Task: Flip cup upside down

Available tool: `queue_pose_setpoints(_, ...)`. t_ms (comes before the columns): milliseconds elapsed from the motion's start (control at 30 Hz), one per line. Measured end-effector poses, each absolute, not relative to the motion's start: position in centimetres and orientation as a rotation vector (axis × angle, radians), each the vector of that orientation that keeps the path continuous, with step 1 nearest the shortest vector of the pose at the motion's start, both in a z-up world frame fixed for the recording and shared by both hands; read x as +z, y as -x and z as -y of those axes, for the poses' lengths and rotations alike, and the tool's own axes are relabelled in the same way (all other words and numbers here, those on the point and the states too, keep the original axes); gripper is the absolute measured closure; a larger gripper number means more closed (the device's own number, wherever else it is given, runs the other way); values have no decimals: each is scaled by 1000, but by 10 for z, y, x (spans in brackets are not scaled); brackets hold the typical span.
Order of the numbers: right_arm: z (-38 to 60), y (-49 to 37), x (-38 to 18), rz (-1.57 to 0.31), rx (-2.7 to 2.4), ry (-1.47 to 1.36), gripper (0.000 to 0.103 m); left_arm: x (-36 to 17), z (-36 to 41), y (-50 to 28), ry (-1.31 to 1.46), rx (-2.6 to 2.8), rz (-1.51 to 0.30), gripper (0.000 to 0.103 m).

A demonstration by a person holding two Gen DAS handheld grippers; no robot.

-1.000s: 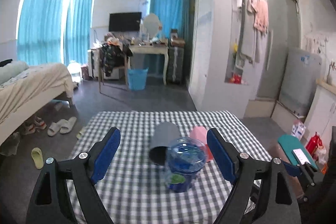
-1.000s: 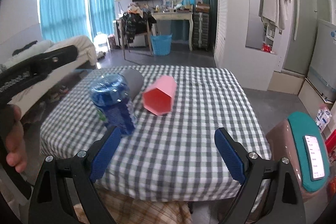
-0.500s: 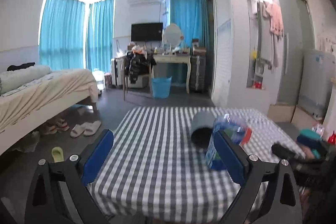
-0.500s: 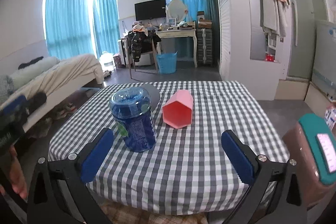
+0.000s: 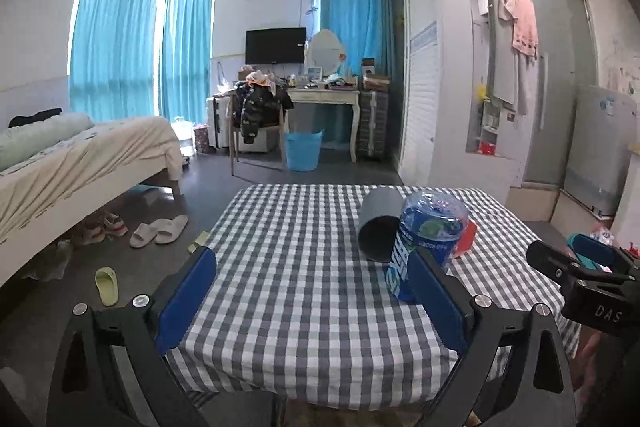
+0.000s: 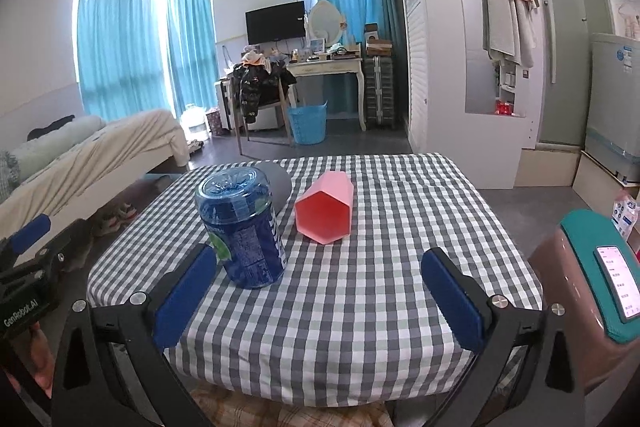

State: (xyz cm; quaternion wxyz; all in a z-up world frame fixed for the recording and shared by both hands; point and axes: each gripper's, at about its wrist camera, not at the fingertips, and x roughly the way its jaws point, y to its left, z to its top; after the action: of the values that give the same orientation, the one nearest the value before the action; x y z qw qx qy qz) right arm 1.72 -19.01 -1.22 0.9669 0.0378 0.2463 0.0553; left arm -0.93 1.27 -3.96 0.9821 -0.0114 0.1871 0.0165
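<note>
**Three cups on a checked table**

A square table (image 6: 360,307) under a grey-and-white gingham cloth carries three things, grouped toward its left half. A blue cup (image 6: 242,227) stands base-up — mouth on the cloth. Just behind it a grey cup (image 5: 380,225) lies on its side, and beside that a pink cup (image 6: 325,209), also tipped over.

Bright curtained window (image 5: 116,47) glare; fisheye-bent edges, perhaps slightly soft.

Both tools (image 5: 312,291) (image 6: 320,287) wide open, empty
</note>
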Motion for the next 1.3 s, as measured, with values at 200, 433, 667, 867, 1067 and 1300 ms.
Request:
queue_pose_setpoints(200, 189, -15, -11, -495, 116, -76, 0, -39, -12, 9, 23, 26, -383, 4)
queue_pose_setpoints(433, 188, -12, -9, -493, 123, -70, 0, -42, -12, 7, 18, 20, -403, 4)
queue_pose_setpoints(667, 183, -12, -8, -495, 128, -61, 0, -44, -15, 5, 17, 8, -425, 4)
queue_pose_setpoints(867, 180, -14, -7, -500, 131, -55, 0, -39, -18, 8, 21, 30, -401, 4)
queue_pose_setpoints(1067, 177, -14, -7, -501, 133, -47, 0, -39, -24, 7, 47, 37, -404, 4)
queue_pose_setpoints(1300, 175, -15, -7, -503, 131, -44, 0, -40, -24, 8, 40, 39, -401, 4)
